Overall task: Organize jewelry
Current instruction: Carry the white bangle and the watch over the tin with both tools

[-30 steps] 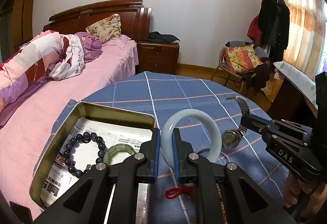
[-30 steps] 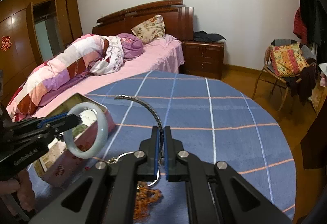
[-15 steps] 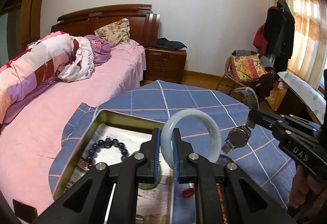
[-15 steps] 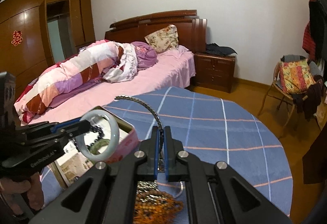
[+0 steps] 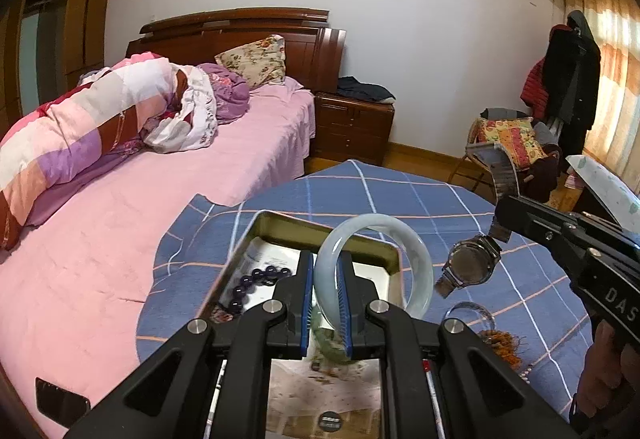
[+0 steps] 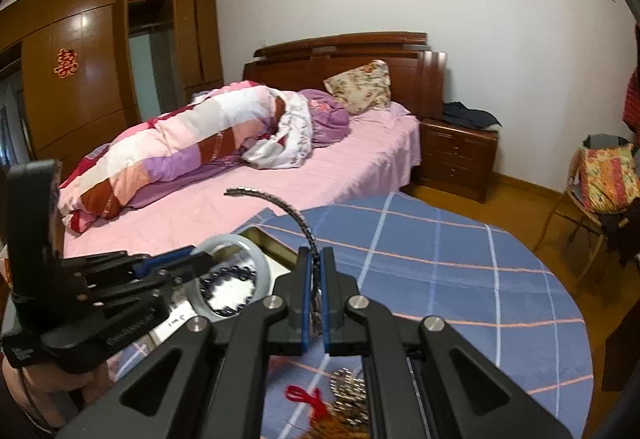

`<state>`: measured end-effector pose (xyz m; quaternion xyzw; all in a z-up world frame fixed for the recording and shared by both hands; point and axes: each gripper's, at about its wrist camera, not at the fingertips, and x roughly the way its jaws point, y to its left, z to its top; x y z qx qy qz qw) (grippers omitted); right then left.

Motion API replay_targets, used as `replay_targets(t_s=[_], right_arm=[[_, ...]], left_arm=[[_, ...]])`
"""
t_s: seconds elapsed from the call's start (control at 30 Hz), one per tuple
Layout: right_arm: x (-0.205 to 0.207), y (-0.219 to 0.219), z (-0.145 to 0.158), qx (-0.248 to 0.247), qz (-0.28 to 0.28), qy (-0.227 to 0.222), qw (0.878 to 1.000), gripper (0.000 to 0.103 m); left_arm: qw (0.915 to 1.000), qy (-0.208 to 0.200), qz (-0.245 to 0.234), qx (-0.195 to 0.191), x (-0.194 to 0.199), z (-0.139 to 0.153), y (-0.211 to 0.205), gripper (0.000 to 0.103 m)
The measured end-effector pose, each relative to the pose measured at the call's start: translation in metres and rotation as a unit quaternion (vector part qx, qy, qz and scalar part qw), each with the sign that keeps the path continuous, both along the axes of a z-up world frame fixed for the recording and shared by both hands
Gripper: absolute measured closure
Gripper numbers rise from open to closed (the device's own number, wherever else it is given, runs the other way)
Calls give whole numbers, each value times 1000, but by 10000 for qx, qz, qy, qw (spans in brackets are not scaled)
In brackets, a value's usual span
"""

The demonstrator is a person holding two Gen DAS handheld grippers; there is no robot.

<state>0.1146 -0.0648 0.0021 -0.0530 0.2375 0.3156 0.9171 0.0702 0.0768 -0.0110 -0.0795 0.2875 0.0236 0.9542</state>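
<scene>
My left gripper (image 5: 325, 279) is shut on a pale jade bangle (image 5: 420, 259), held upright over a gold tin box (image 5: 304, 227). A dark purple bead bracelet (image 5: 256, 279) lies on the paper lining the tin. To the right, my right gripper (image 5: 502, 209) is shut on the metal band of a wristwatch (image 5: 470, 267), which hangs face down above the table. In the right wrist view the right gripper (image 6: 316, 259) pinches the watch band (image 6: 296, 215), which arcs up and left. There the left gripper (image 6: 196, 259) holds the bangle (image 6: 260, 259) over the tin (image 6: 268, 243).
A round table with a blue checked cloth (image 5: 400, 191) carries a clear ring (image 5: 468, 309), orange beads (image 5: 500, 343), a red cord (image 6: 300, 395) and a silvery chain (image 6: 348, 387). A pink bed (image 5: 100, 239) borders the table on the left. A chair (image 5: 504, 143) stands behind.
Both grippers have risen and shifted left across the table. The bangle now hangs over the tin, and the watch has followed it toward the tin's right side.
</scene>
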Motion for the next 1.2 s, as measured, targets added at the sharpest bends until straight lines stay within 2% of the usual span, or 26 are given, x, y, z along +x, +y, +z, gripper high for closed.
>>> replay_targets(t_s=[0.53, 1.2], right_arm=[[-5, 48, -13, -34, 514, 155, 9986, 97], [10, 56, -47, -260, 500, 665, 9962, 97]], left_arm=[[9993, 231, 279, -31, -2, -16, 28, 92], [9976, 630, 296, -48, 8, -42, 32, 92]])
